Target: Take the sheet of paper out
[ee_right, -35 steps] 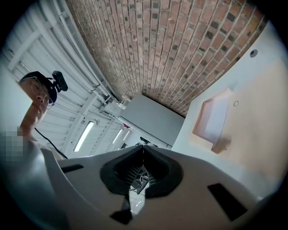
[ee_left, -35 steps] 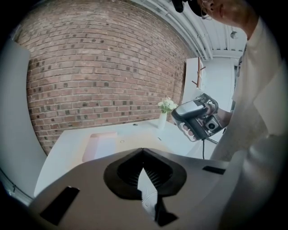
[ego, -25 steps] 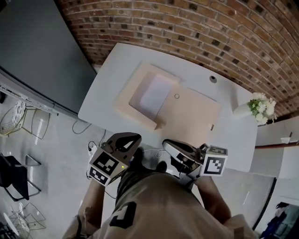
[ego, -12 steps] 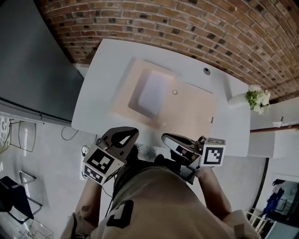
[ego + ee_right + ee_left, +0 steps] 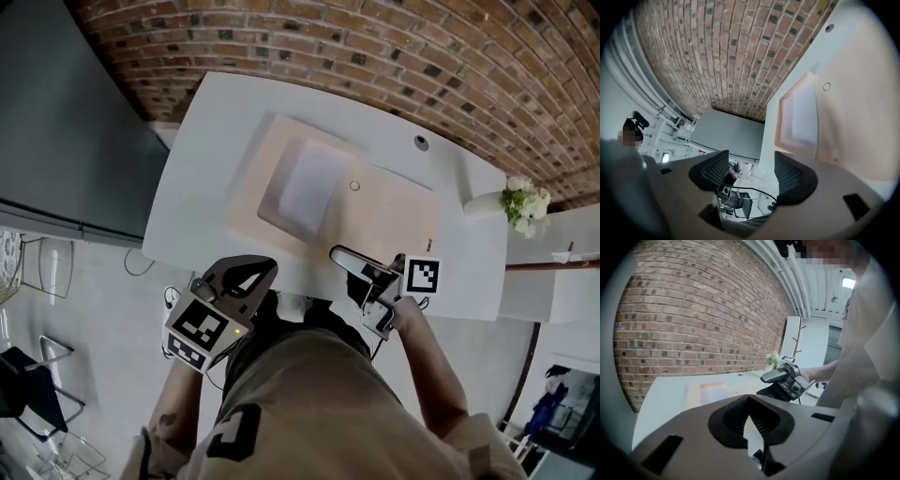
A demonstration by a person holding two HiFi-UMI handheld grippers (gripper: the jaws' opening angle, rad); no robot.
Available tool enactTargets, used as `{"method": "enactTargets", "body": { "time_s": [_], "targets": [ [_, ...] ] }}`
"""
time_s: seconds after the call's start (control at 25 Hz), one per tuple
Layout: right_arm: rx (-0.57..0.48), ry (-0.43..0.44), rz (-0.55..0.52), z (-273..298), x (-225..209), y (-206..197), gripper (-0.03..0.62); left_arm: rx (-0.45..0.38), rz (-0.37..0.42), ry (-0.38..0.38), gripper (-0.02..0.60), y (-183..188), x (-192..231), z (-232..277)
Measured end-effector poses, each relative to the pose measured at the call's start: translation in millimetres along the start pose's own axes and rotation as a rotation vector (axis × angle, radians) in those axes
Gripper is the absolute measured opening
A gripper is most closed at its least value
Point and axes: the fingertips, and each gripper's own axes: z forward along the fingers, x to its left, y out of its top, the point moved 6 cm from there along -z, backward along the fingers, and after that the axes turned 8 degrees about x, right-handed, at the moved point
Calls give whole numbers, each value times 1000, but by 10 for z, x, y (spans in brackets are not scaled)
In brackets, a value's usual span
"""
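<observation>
At the far left of the head view, a dark grey panel [image 5: 66, 122] stands beside the white table [image 5: 216, 141], and a brick wall [image 5: 375, 47] runs across the top of the frame. Lower left of centre, the left gripper [image 5: 246, 274] hangs just short of the table's near edge, jaws pressed together on nothing. At the centre of the table lies an open beige box [image 5: 258, 187]. The sheet of paper [image 5: 309, 183] rests flat in its recessed left half, touched by neither gripper. The box's flat lid [image 5: 394, 220] spreads to the right of the paper. Over the near edge of that lid, right of centre, the right gripper [image 5: 345, 258] is tipped on its side. Its jaws have just been opening and stand apart with nothing between them. The near rim of the box separates it from the paper. Farther right come a small round hole [image 5: 422, 142] in the tabletop and, at the table's right corner, a vase of white flowers [image 5: 520, 202]. The person's torso fills the bottom of the frame.
</observation>
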Motion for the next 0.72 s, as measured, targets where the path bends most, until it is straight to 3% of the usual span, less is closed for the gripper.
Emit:
{"method": "enactTargets", "body": {
  "time_s": [0.16,0.4,0.72],
  "targets": [
    [-1,12,150,25,-477,209,336,10,-18,31,14,69,-27,71],
    [116,-113,238,225,-1039,338,365,24,-42,78,14,112,-11,124],
    [177,-150,373,478,-1404,325,367,38,-72,125,14,82,41,113]
  ]
}}
